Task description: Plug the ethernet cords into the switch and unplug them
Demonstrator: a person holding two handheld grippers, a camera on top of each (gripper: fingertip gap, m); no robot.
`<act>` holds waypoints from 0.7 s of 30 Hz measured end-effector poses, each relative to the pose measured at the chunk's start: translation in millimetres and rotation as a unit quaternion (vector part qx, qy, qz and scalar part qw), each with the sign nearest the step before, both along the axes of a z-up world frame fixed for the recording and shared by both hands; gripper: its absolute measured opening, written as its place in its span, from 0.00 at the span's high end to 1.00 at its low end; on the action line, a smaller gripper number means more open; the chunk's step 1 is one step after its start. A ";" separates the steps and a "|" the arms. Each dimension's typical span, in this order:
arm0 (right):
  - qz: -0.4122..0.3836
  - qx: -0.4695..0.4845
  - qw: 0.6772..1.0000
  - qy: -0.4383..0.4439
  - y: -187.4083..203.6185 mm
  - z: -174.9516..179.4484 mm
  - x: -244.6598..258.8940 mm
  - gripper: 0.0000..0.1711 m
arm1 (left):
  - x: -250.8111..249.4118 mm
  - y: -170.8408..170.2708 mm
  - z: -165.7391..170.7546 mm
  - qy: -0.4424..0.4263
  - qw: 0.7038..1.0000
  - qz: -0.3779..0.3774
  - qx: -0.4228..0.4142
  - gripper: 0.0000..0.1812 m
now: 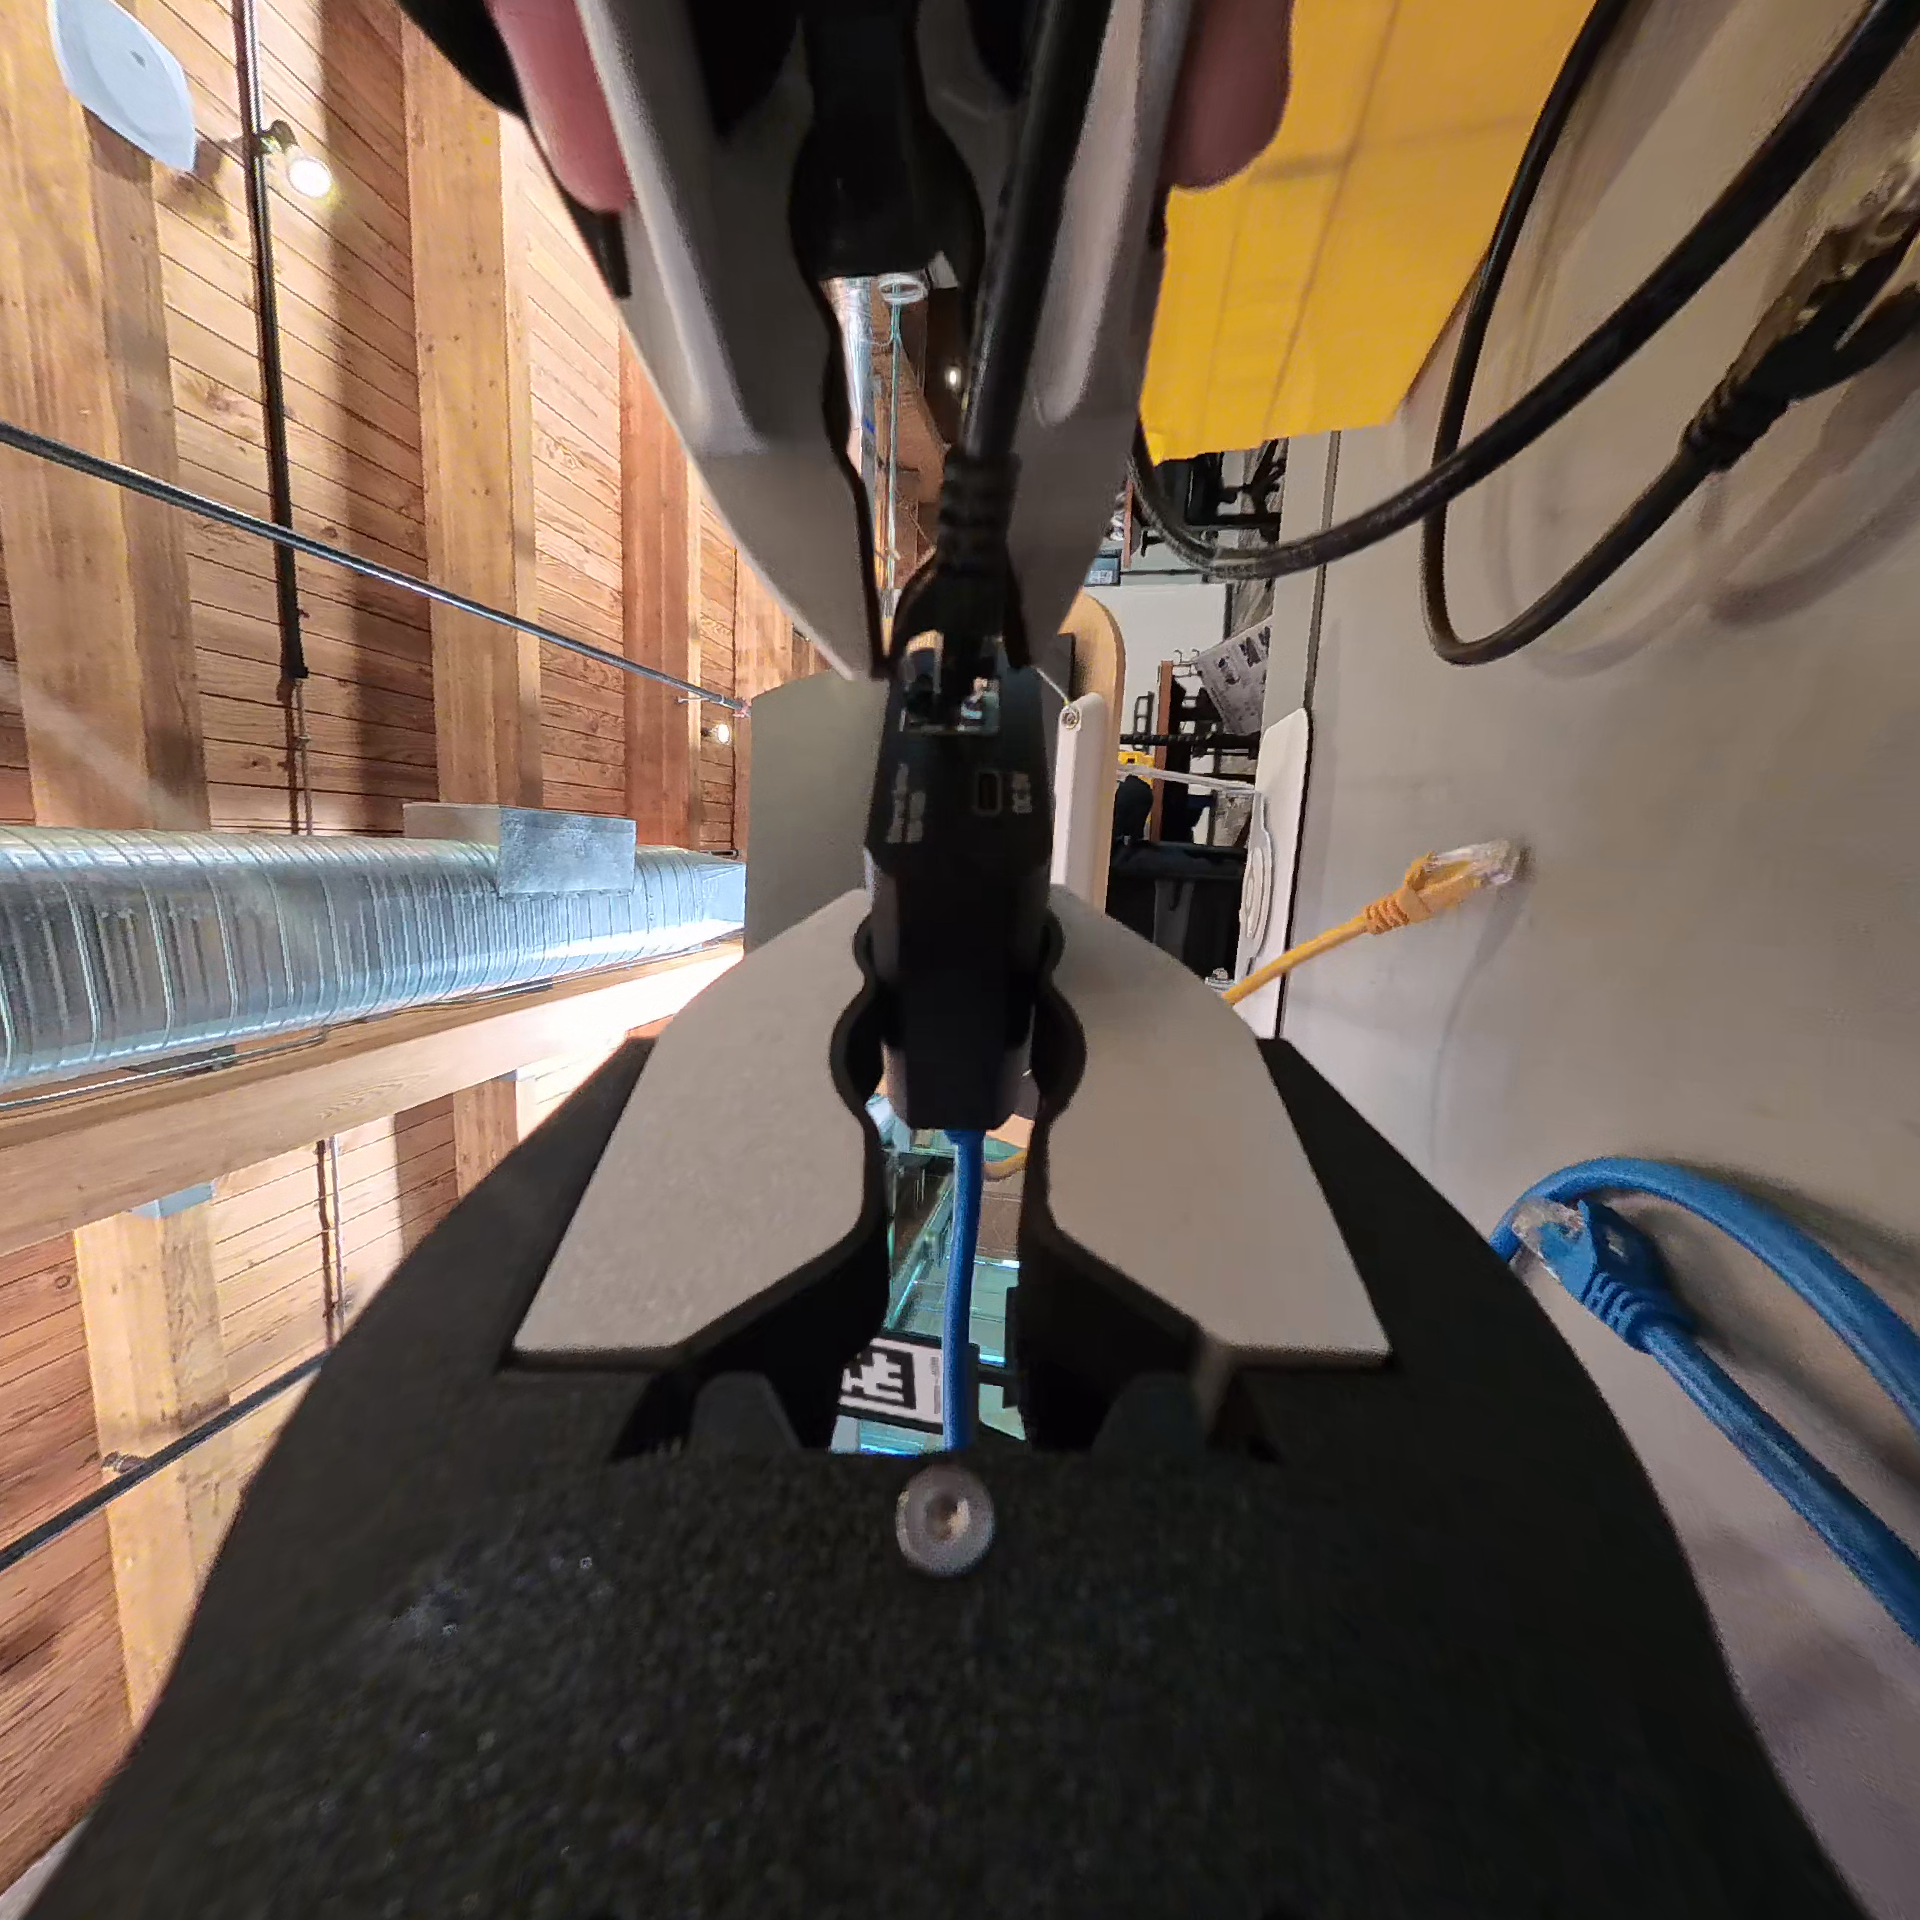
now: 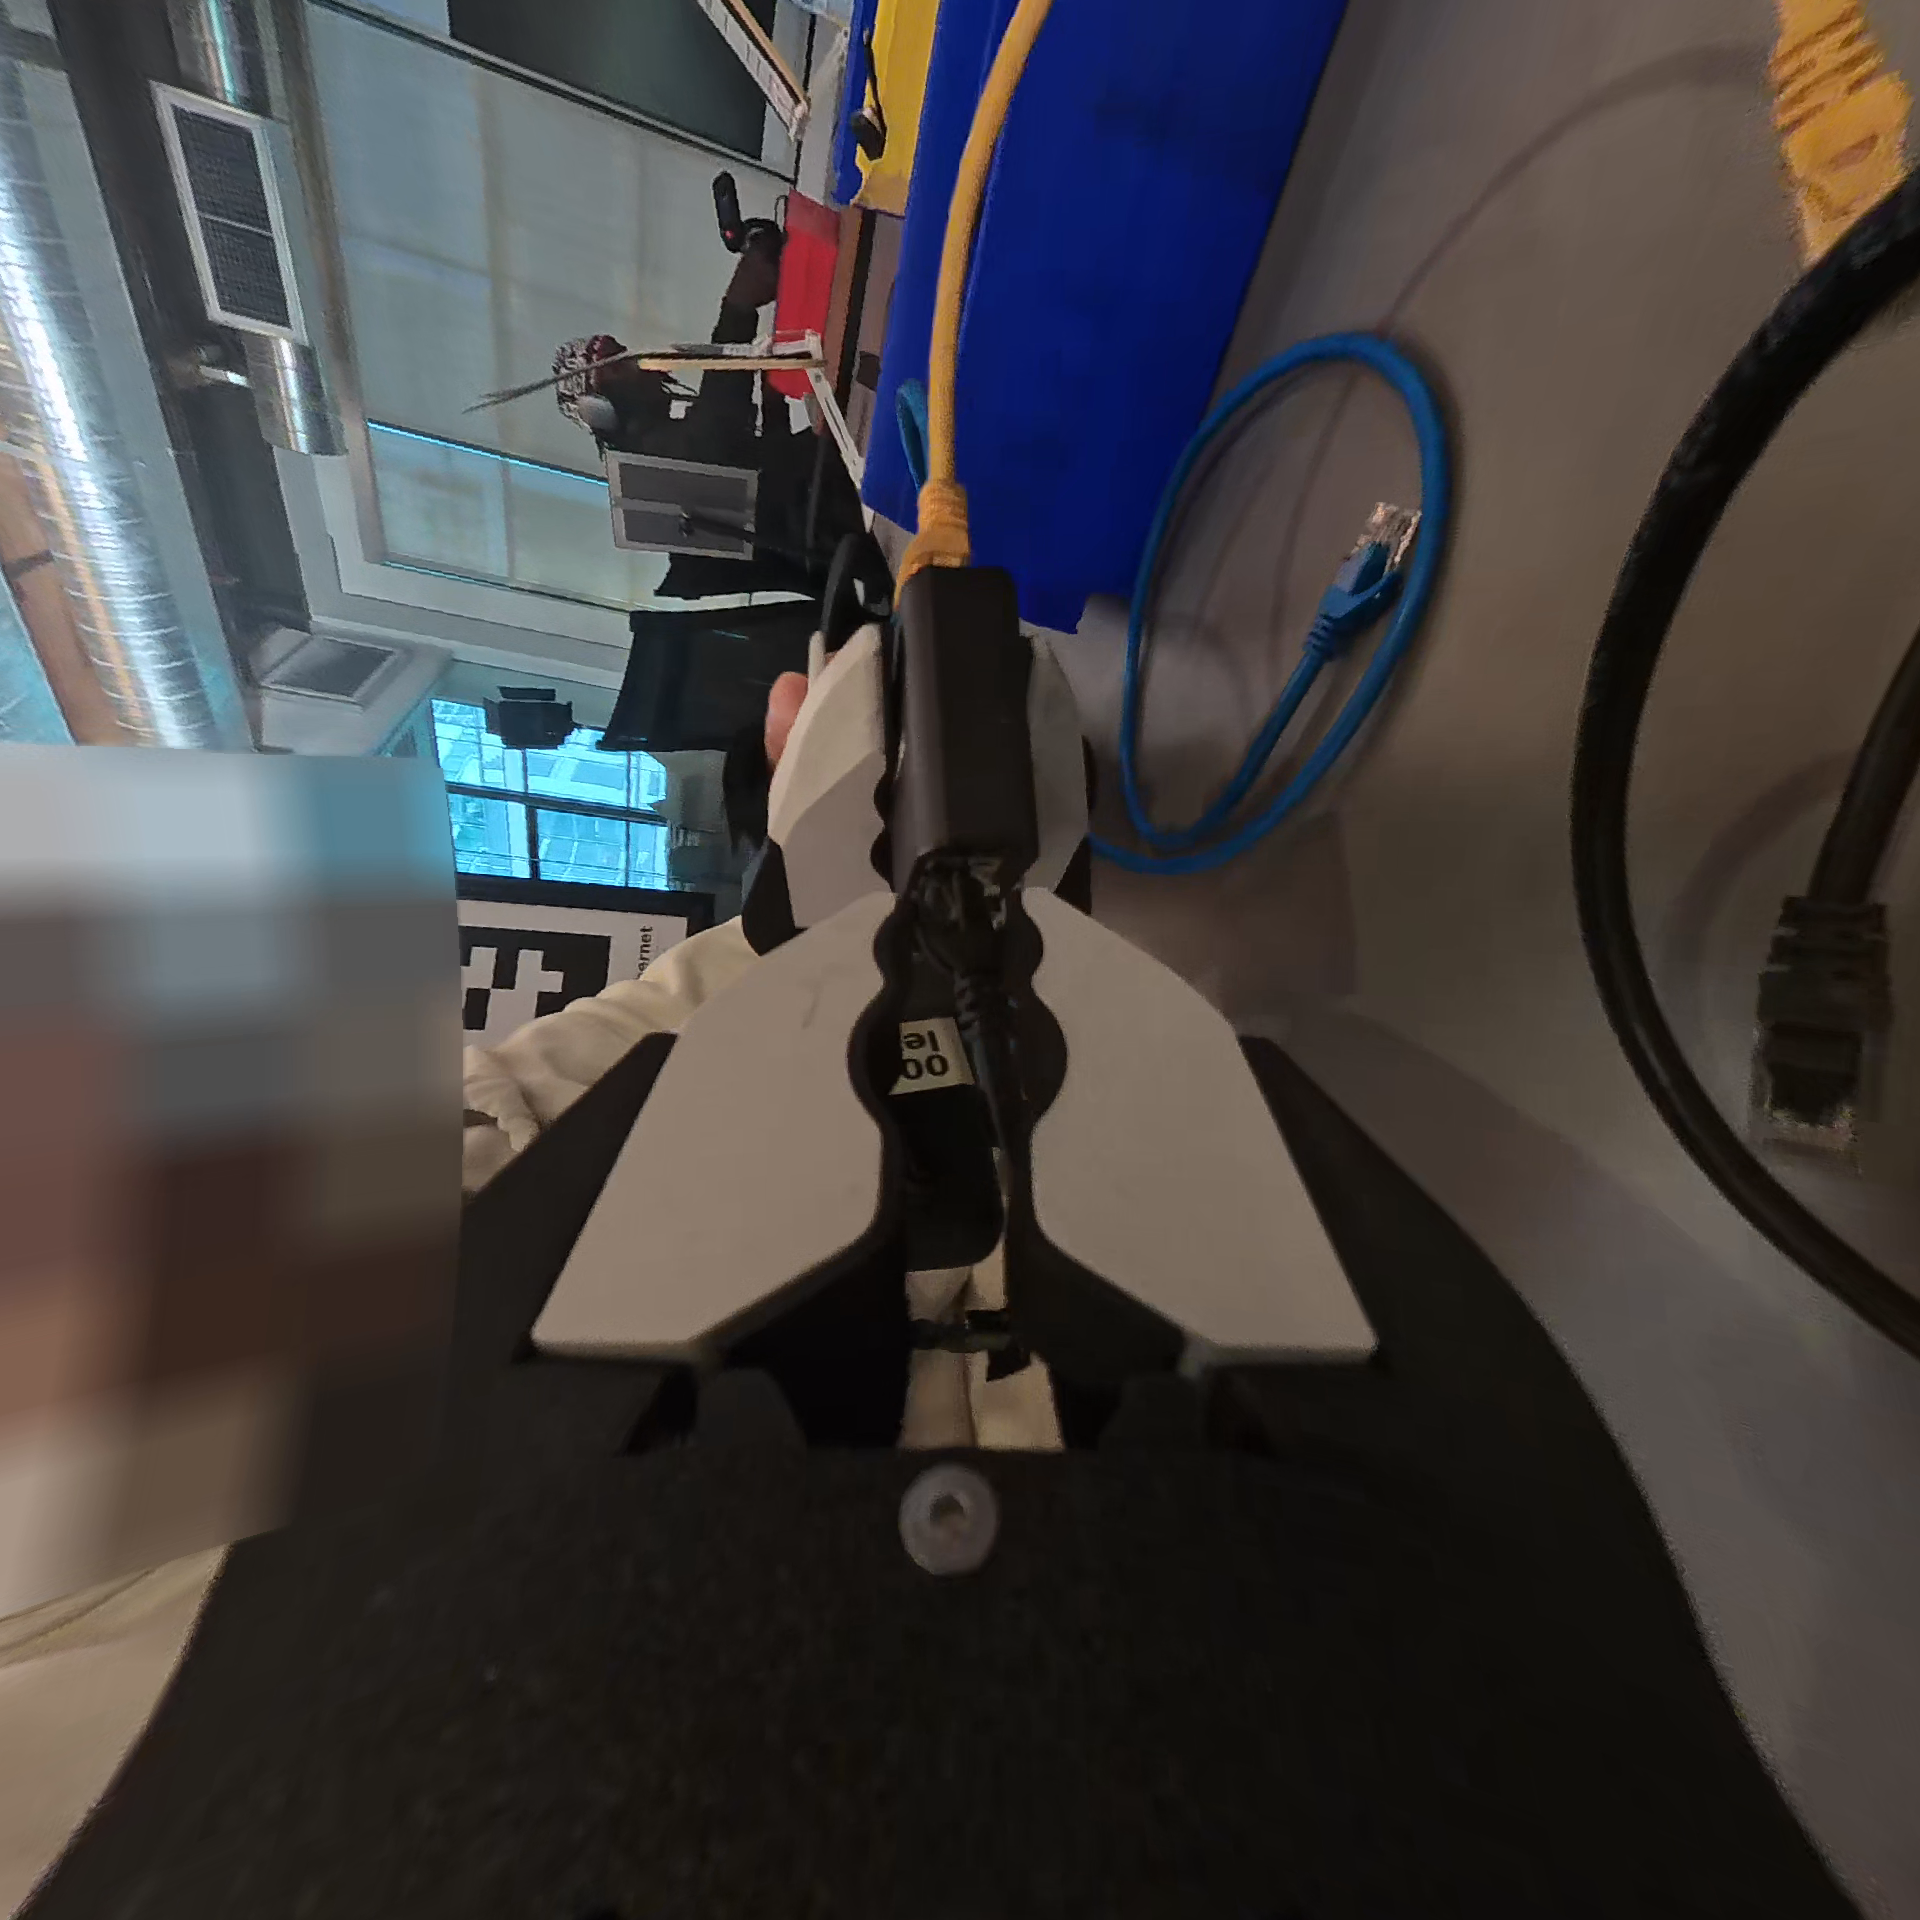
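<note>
My left gripper is shut on the small black switch and holds it in the air beside the grey table. A blue cord and a yellow cord run from the switch's end nearest my left gripper. My right gripper is shut on the black cord's plug and holds it at the port on the switch's other end. I cannot tell if the plug is fully seated. My right gripper also shows in the left wrist view.
Loose cord ends lie on the table: a yellow plug, a blue plug with its loop, and a black plug on a looped black cord. A blue pad lies at the table's far side. A person stands in the background. The tips of one gripper are about 5 cm away from the tips of the other.
</note>
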State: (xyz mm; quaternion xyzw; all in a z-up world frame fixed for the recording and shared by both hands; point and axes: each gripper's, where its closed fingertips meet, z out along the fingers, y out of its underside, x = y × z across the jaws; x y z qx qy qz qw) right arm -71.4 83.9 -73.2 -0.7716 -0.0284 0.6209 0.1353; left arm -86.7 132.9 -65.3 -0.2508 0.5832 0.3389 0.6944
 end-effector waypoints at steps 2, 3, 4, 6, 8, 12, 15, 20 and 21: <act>0.000 -0.010 1.000 0.006 -1.4 -1.9 0.5 0.91 | 0.7 -1.9 -1.8 0.004 1.000 0.002 -0.001 0.87; 0.007 -0.007 1.000 0.005 -3.2 -2.6 0.7 0.92 | 0.9 -3.6 -2.5 0.006 1.000 0.000 -0.006 0.87; 0.017 0.007 1.000 -0.005 -5.3 -3.6 0.9 0.92 | 1.1 -5.5 -3.2 0.009 1.000 -0.002 -0.012 0.87; 0.033 0.038 0.998 -0.043 -6.9 -7.9 4.0 0.93 | 2.4 -8.6 -6.2 0.018 1.000 -0.006 -0.021 0.87; 0.038 0.054 0.996 -0.063 -6.9 -8.4 4.6 0.93 | 2.2 -8.5 -6.6 0.021 1.000 -0.001 -0.021 0.87; 0.031 0.062 0.995 -0.070 -3.9 -7.1 2.5 0.93 | 0.8 -4.0 -6.4 0.020 0.999 0.002 -0.025 0.87; 0.001 0.094 0.991 -0.098 5.4 -5.4 4.8 0.92 | 1.1 1.7 -8.3 0.016 0.999 0.003 -0.028 0.87; -0.001 0.267 0.923 -0.279 8.9 -9.2 11.4 0.86 | -1.8 14.4 -20.0 0.026 0.997 0.021 -0.076 0.87; -0.001 0.306 0.895 -0.326 9.5 -11.1 13.2 0.87 | -2.1 16.5 -21.1 0.027 0.996 0.024 -0.079 0.87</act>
